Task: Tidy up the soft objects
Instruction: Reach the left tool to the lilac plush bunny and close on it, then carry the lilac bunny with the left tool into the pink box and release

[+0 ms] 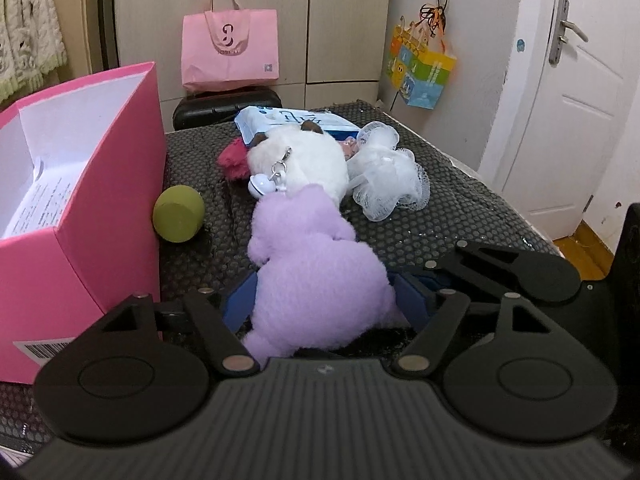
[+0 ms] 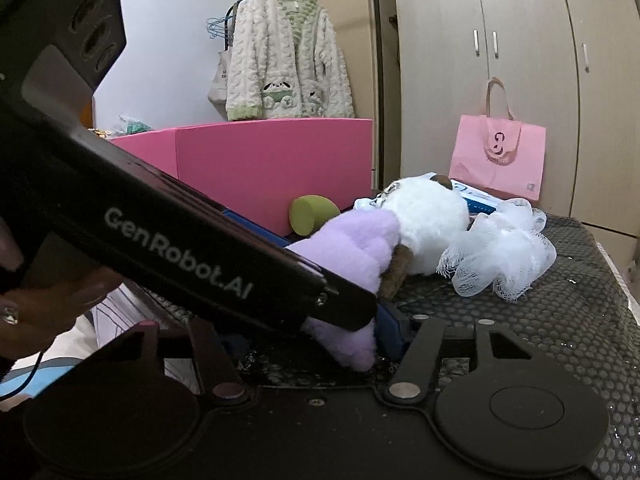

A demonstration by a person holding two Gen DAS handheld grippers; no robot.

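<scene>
A purple plush toy [image 1: 316,276] lies on the dark mesh mat, between the blue fingers of my left gripper [image 1: 324,300], whose jaws stand around its body, wide apart. The plush also shows in the right wrist view [image 2: 352,244]. Beyond it lie a white plush with a keyring [image 1: 304,160], a white mesh bath pouf [image 1: 388,176], a red fluffy piece [image 1: 234,160] and a green foam cylinder [image 1: 178,214]. The open pink box [image 1: 100,184] stands at the left. My right gripper [image 2: 320,344] sits low beside the left one; the left gripper's body hides most of it.
A white and blue package [image 1: 292,120] lies behind the toys. A pink bag [image 1: 230,48] stands on a black case against the wardrobe. A door [image 1: 572,100] is at the right. The mat's right edge [image 1: 500,188] drops off toward the floor.
</scene>
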